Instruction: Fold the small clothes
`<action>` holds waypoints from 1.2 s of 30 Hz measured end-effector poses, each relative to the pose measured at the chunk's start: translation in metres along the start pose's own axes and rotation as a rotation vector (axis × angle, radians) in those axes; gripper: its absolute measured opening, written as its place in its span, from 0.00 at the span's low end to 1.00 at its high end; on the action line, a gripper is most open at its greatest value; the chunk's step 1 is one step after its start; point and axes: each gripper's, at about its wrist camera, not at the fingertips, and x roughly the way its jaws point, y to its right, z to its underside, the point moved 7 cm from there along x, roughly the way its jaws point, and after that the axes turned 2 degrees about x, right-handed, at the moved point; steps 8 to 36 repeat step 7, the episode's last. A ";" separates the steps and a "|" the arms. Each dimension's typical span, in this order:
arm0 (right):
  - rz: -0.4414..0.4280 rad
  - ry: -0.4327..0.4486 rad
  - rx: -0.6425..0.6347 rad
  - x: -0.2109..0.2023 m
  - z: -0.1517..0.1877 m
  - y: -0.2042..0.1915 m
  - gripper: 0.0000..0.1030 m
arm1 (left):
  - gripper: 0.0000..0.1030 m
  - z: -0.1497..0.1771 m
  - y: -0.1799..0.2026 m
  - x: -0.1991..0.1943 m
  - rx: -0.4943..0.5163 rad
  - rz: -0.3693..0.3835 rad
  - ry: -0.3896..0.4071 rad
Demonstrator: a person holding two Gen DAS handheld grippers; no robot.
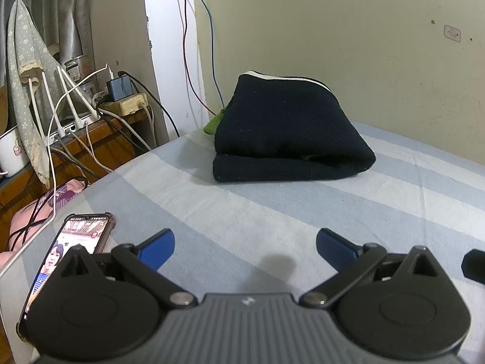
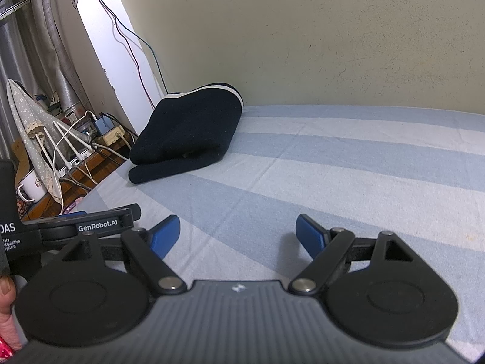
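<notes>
A folded dark navy garment with a white trim lies on the blue-and-white striped bed sheet near the wall; it also shows in the right wrist view. A bit of green cloth peeks out behind its left side. My left gripper is open and empty, low over the sheet, well short of the garment. My right gripper is open and empty, also over the bare sheet, with the garment far ahead to its left. The left gripper's body shows at the right view's left edge.
A phone with a lit screen lies on the sheet by my left gripper's left finger. Left of the bed stands a wooden desk with a router, power strip, cables and a white mug. The wall runs behind the bed.
</notes>
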 end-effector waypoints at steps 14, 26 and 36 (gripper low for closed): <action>0.000 0.000 0.001 0.000 0.000 0.000 0.83 | 1.00 0.001 0.000 -0.001 0.003 0.004 0.008; 0.000 0.000 0.001 0.000 0.000 0.000 0.83 | 1.00 0.001 0.000 -0.001 0.003 0.004 0.008; 0.000 0.000 0.001 0.000 0.000 0.000 0.83 | 1.00 0.001 0.000 -0.001 0.003 0.004 0.008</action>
